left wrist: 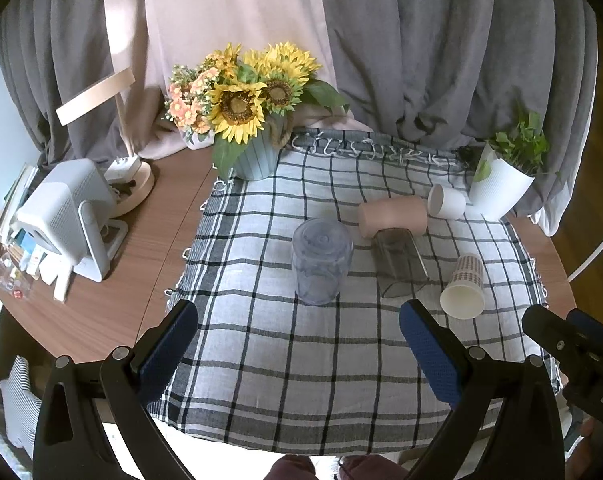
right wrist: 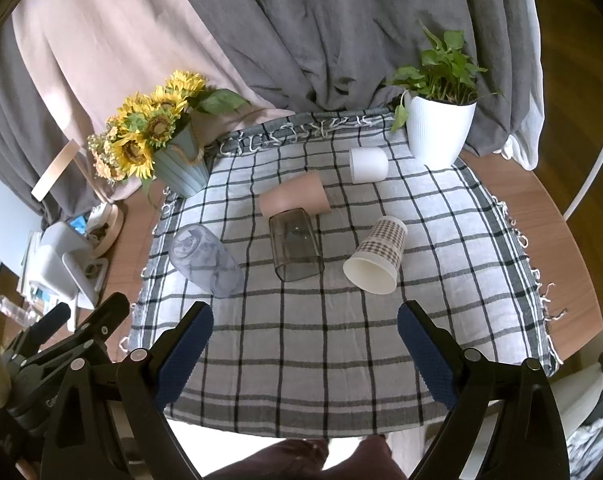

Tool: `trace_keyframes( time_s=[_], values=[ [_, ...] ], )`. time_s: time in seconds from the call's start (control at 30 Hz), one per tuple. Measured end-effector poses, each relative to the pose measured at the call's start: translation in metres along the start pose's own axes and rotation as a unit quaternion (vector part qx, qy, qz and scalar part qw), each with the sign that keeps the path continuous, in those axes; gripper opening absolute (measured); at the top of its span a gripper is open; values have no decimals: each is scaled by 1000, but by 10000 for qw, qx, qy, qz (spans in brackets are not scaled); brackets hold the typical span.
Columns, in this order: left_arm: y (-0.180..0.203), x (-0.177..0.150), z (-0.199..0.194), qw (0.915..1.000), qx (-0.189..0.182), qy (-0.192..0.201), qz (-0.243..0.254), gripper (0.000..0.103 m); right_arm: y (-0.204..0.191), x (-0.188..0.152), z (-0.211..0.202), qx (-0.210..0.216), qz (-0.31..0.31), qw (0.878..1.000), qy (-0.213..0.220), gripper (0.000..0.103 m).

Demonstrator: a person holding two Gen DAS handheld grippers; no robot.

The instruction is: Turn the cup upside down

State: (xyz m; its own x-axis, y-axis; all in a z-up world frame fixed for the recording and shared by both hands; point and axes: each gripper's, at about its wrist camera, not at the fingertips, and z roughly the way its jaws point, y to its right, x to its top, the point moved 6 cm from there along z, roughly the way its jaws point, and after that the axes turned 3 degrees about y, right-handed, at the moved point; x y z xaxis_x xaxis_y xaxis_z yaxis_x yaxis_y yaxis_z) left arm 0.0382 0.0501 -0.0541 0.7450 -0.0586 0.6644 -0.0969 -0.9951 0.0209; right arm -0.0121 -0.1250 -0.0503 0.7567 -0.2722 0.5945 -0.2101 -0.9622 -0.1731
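Observation:
Several cups sit on a checked cloth (left wrist: 301,360) (right wrist: 301,340). A clear bluish cup (left wrist: 321,260) (right wrist: 205,258) stands upside down, base up. A smoky square tumbler (left wrist: 399,264) (right wrist: 295,250), a pink cup (left wrist: 393,216) (right wrist: 295,198), a patterned paper cup (left wrist: 463,286) (right wrist: 377,256) and a white cup (left wrist: 445,202) (right wrist: 367,165) lie on their sides. My left gripper (left wrist: 299,356) is open and empty, near the cloth's front, facing the clear cup. My right gripper (right wrist: 305,358) is open and empty, in front of the tumbler and paper cup.
A sunflower pot (left wrist: 253,120) (right wrist: 165,144) stands at the cloth's back left, a white plant pot (left wrist: 501,188) (right wrist: 439,128) at the back right. A white device (left wrist: 69,216) and clutter sit on the wooden table (left wrist: 101,300) at the left. Curtains hang behind.

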Motion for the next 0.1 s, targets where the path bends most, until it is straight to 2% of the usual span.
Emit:
trace_keyframes(
  time_s=[0.1],
  values=[
    [0,0,1,10000,37,-3,-16,103,0,0,0,5,-1,10000,0,94]
  ],
)
